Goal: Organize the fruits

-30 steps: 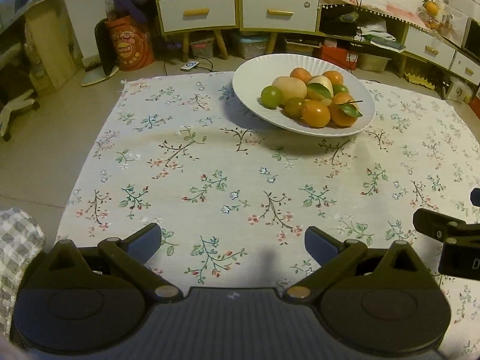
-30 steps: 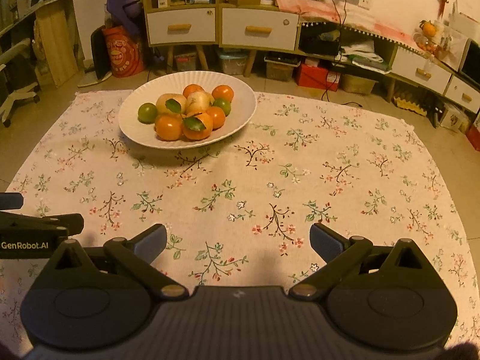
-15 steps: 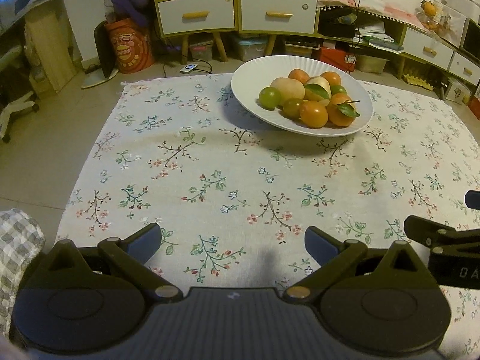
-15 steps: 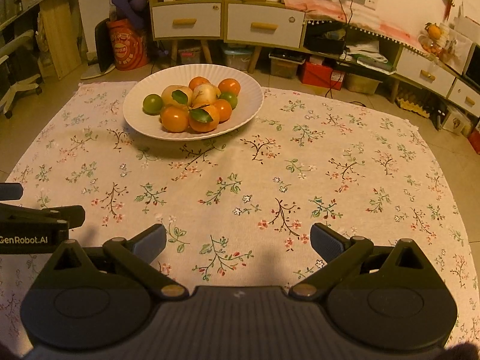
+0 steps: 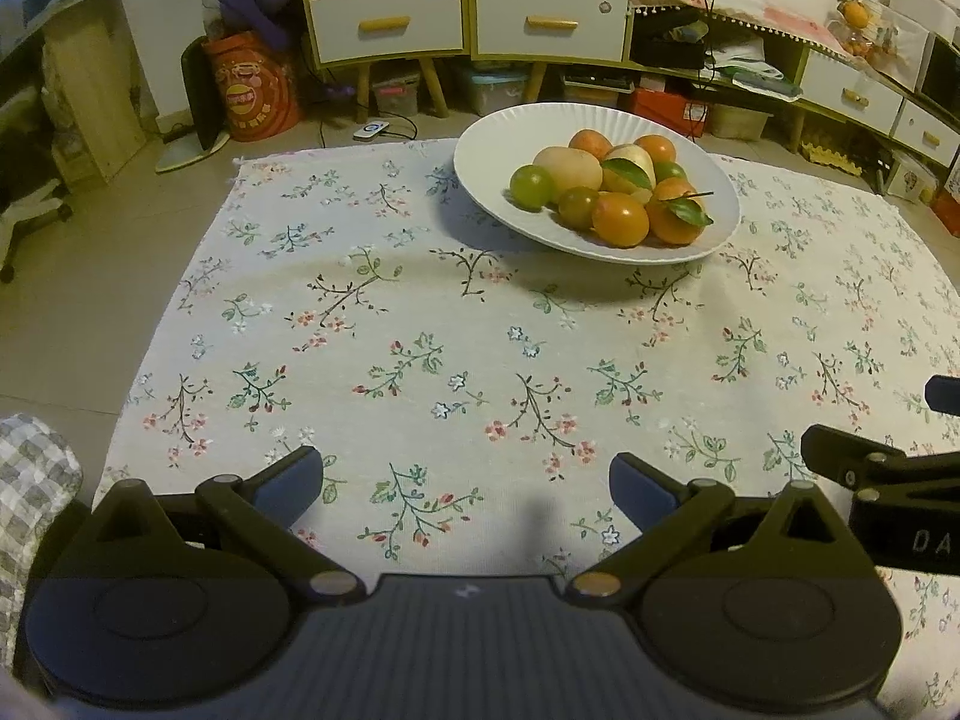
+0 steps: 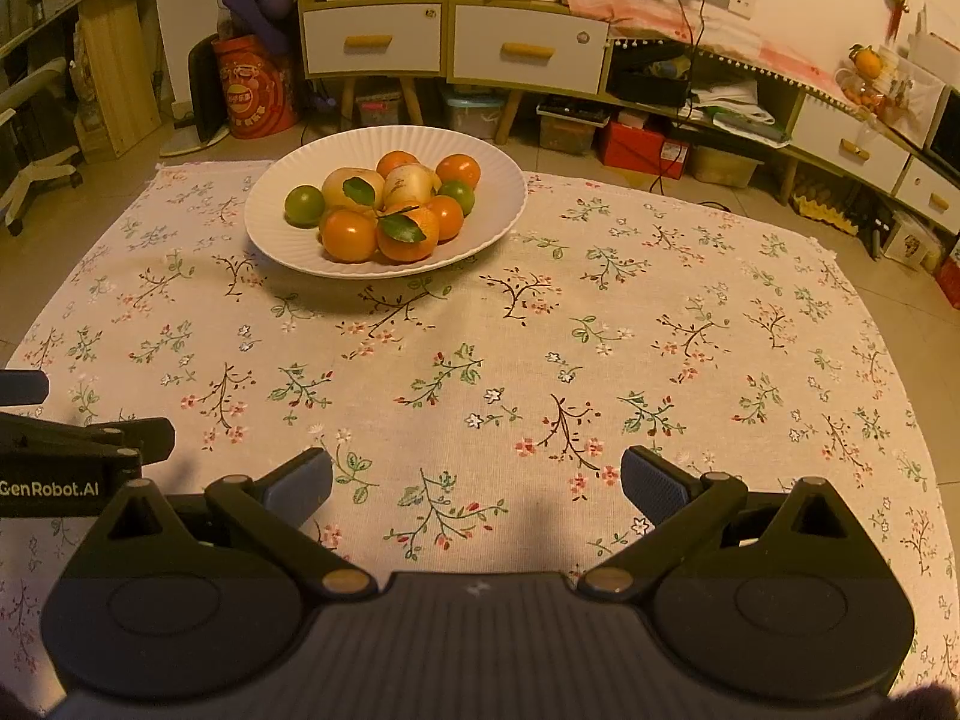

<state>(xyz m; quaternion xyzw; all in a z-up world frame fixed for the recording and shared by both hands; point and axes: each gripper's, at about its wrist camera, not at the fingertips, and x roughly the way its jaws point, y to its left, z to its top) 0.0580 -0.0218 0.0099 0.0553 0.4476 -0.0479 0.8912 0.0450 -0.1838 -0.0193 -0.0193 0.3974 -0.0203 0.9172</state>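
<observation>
Floral tablecloth (image 5: 420, 324) bears the fruit plate (image 5: 480, 147) (well ahead); left gripper (image 5: 462, 480) and right gripper (image 6: 477, 480) gape wide, empty.

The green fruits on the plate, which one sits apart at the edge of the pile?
The green fruit on the pile's left side, on bare white plate. The other green one is wedged among oranges on the right.

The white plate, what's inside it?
The white plate holds a pile of fruit: orange ones, green ones and pale yellow ones, some with leaves. Whatever sits under the pile is hidden.
</observation>
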